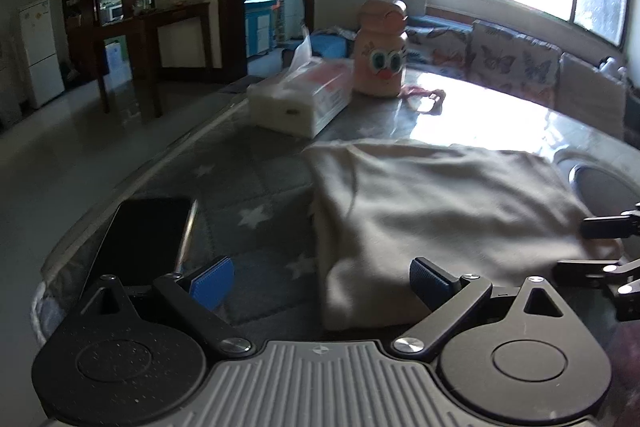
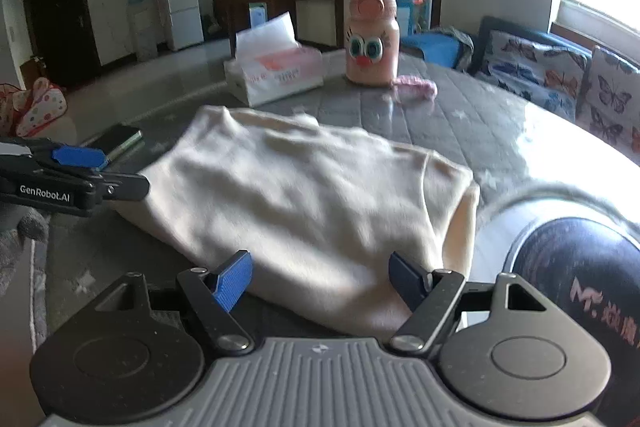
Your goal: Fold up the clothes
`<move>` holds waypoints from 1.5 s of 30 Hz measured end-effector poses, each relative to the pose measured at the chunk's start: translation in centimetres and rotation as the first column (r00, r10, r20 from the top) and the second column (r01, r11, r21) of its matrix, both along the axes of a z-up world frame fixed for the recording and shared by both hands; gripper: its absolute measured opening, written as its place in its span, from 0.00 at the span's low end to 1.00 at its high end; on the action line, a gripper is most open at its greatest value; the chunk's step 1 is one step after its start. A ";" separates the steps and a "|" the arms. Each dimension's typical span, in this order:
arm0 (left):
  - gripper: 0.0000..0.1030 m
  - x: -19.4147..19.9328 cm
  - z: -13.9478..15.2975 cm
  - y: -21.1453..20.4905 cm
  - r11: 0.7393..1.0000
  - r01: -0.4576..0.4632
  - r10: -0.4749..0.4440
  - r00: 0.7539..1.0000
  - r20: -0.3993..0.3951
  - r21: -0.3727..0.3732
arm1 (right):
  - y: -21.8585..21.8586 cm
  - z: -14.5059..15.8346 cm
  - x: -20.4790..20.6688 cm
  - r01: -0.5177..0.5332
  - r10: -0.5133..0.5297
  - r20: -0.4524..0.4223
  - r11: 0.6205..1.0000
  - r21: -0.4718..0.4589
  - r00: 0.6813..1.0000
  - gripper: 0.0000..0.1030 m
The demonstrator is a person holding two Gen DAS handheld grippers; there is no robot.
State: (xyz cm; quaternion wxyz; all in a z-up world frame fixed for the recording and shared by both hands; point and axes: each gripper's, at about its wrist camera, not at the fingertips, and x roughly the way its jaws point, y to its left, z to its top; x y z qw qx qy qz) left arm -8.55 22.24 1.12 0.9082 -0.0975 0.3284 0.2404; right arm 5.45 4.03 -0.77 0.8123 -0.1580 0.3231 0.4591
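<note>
A cream folded garment (image 1: 432,211) lies flat on the quilted grey table (image 1: 256,187); it also shows in the right wrist view (image 2: 304,195). My left gripper (image 1: 322,283) is open and empty, just before the garment's near left corner. My right gripper (image 2: 320,279) is open and empty at the garment's near edge. The right gripper's fingers (image 1: 600,227) show at the right edge of the left wrist view. The left gripper (image 2: 84,167) shows at the left of the right wrist view, beside the garment's left edge.
A black phone (image 1: 144,239) lies at the table's left. A tissue box (image 1: 304,95), a pink owl-faced bottle (image 1: 380,55) and a small pink item (image 1: 424,99) stand behind. A round dark object (image 2: 580,275) sits right of the garment. A butterfly-print sofa (image 1: 516,63) lies beyond.
</note>
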 end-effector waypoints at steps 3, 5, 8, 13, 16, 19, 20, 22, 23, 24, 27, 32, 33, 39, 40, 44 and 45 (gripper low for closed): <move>0.94 -0.7 -0.7 0.7 0.999 -0.031 0.031 0.999 -0.024 -0.019 | -0.3 -0.6 0.0 -0.006 0.005 -0.013 1.000 -0.024 1.000 0.75; 0.94 -1.1 -1.0 1.1 0.998 -0.048 0.047 0.998 -0.036 -0.030 | -0.6 -0.7 0.0 -0.006 0.006 -0.014 1.000 -0.026 1.000 0.75; 0.94 -1.7 -0.7 1.3 0.998 -0.054 0.053 0.998 -0.020 -0.045 | -1.0 -0.2 0.0 -0.003 0.003 -0.017 1.000 -0.005 1.000 0.75; 0.94 -1.8 0.5 0.9 0.998 -0.042 0.043 0.999 0.026 -0.042 | -1.6 0.7 -0.3 -0.006 0.007 -0.025 0.999 0.041 1.000 0.76; 0.94 -1.2 0.4 0.6 0.999 -0.034 0.035 0.999 0.022 -0.041 | -1.7 0.1 -0.2 -0.010 0.011 -0.043 1.000 0.023 0.999 0.76; 0.94 -0.9 0.4 0.4 0.999 -0.023 0.024 0.999 0.024 -0.045 | -2.2 -0.1 0.1 0.012 -0.012 -0.055 1.000 0.015 0.998 0.76; 0.94 -0.8 0.5 0.3 0.999 -0.018 0.019 0.999 0.026 -0.041 | -2.4 -0.1 0.2 0.020 -0.019 -0.061 1.000 0.016 0.998 0.76; 0.94 -0.4 0.5 0.4 0.999 -0.018 0.019 0.999 0.026 -0.037 | -2.6 0.6 0.3 0.018 -0.017 -0.052 0.999 0.037 0.999 0.76; 0.94 -0.2 0.5 0.5 0.999 -0.019 0.020 0.999 0.025 -0.036 | -2.5 1.0 0.4 0.019 -0.017 -0.047 0.999 0.048 0.999 0.76; 0.94 -0.1 0.4 0.6 0.999 -0.021 0.022 0.999 0.023 -0.036 | -2.3 1.0 0.7 0.021 -0.018 -0.050 0.998 0.058 0.999 0.76; 0.94 0.3 0.2 0.6 0.999 -0.022 0.023 1.000 0.014 -0.035 | -1.7 0.9 1.6 0.030 -0.025 -0.070 0.997 0.076 0.997 0.76; 0.94 0.6 -0.5 0.8 0.999 -0.025 0.024 1.000 -0.015 -0.039 | -1.3 -0.2 2.7 0.043 -0.037 -0.096 0.997 0.068 0.995 0.77; 0.94 0.6 -0.6 0.8 0.999 -0.026 0.025 1.000 -0.019 -0.041 | -1.4 -0.1 2.6 0.044 -0.037 -0.097 0.997 0.070 0.995 0.76; 0.94 0.4 -0.3 0.3 0.999 -0.020 0.019 0.999 -0.027 -0.045 | -1.9 0.5 1.8 0.037 -0.031 -0.084 0.997 0.065 0.996 0.79; 0.94 0.3 -0.2 0.1 0.999 -0.019 0.018 0.999 -0.027 -0.044 | -2.0 0.4 1.6 0.036 -0.030 -0.088 0.997 0.063 0.996 0.82; 0.97 0.1 0.0 -0.5 0.999 -0.017 0.015 0.999 -0.036 -0.044 | -2.2 0.3 0.9 0.031 -0.027 -0.079 0.998 0.055 0.996 0.86; 0.97 0.0 0.0 -0.6 0.999 -0.016 0.014 0.999 -0.038 -0.044 | -2.2 0.3 0.7 0.031 -0.026 -0.079 0.998 0.054 0.997 0.87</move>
